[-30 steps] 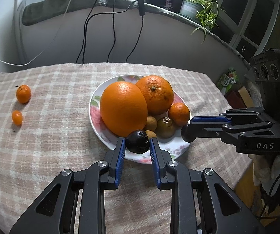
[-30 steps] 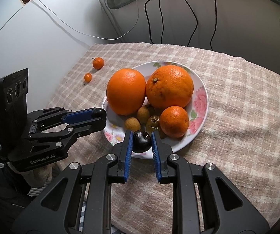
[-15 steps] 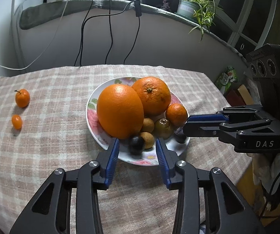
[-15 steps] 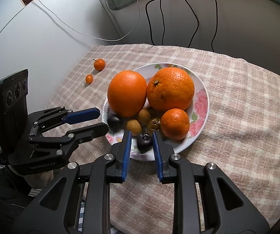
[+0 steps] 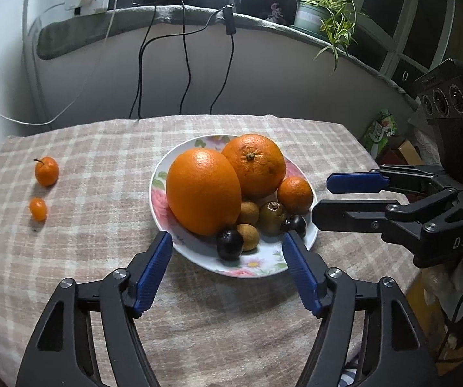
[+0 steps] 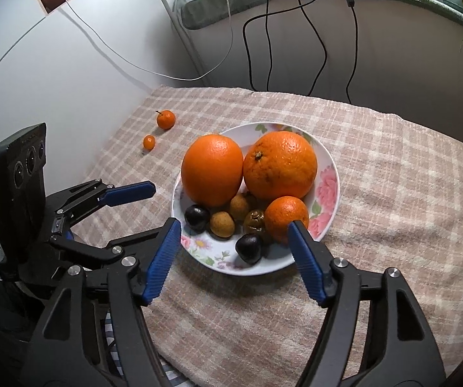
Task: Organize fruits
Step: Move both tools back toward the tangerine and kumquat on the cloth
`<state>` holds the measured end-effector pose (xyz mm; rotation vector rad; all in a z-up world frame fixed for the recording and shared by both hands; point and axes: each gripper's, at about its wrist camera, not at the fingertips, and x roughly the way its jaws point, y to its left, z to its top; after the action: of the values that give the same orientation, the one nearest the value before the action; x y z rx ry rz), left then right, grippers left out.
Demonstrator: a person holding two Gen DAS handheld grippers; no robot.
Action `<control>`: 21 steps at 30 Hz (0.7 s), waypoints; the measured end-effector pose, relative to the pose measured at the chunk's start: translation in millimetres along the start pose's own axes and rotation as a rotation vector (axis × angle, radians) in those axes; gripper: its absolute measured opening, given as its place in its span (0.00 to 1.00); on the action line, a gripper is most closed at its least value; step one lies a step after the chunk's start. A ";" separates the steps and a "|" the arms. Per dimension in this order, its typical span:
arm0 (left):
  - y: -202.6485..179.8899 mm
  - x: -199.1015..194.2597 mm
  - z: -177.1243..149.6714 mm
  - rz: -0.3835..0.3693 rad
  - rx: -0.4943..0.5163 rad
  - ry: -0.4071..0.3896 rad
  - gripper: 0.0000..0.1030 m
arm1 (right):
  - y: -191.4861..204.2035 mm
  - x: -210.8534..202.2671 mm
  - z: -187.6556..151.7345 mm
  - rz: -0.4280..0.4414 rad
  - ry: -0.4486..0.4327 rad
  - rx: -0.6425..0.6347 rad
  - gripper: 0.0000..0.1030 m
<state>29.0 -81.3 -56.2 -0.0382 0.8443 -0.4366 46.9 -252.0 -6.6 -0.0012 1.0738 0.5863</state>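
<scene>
Since a second ago both tongs have let go of the small dark fruits they carried and pulled back from the plate (image 5: 163, 174), their blue pads now spread wide and holding nothing: the left tongs (image 5: 228, 271) frame the plate's near rim at lower centre of the left wrist view, and the right tongs (image 6: 234, 258) do the same in the right wrist view. One dark fruit (image 5: 229, 243) lies at the front of the pile, the other dark fruit (image 5: 294, 224) at the plate's right edge, tucked low where the rim and the big oranges (image 5: 204, 190) keep them from rolling. Two small oranges (image 5: 46, 171) sit apart on the checked worktop (image 5: 102, 193) at the left of the frame, well away from the plate; they look like the fruit left to gather.
</scene>
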 end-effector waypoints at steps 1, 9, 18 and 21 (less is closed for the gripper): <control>0.0 -0.1 0.3 0.003 -0.001 0.000 0.69 | 0.7 -0.3 0.0 -0.002 -0.001 -0.003 0.71; 4.5 -2.4 0.4 0.033 -0.006 -0.008 0.69 | 4.1 -2.8 3.0 -0.007 -0.017 -0.013 0.73; 14.0 -6.5 0.9 0.074 -0.006 -0.027 0.69 | 13.7 -0.2 16.1 -0.017 -0.049 -0.041 0.73; 18.9 -6.9 1.1 0.083 -0.012 -0.030 0.69 | 20.0 2.8 20.0 -0.017 -0.058 -0.057 0.73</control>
<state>32.6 -61.5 -54.4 -0.0206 0.8159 -0.3525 55.3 -228.2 6.4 -0.0435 1.0000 0.5980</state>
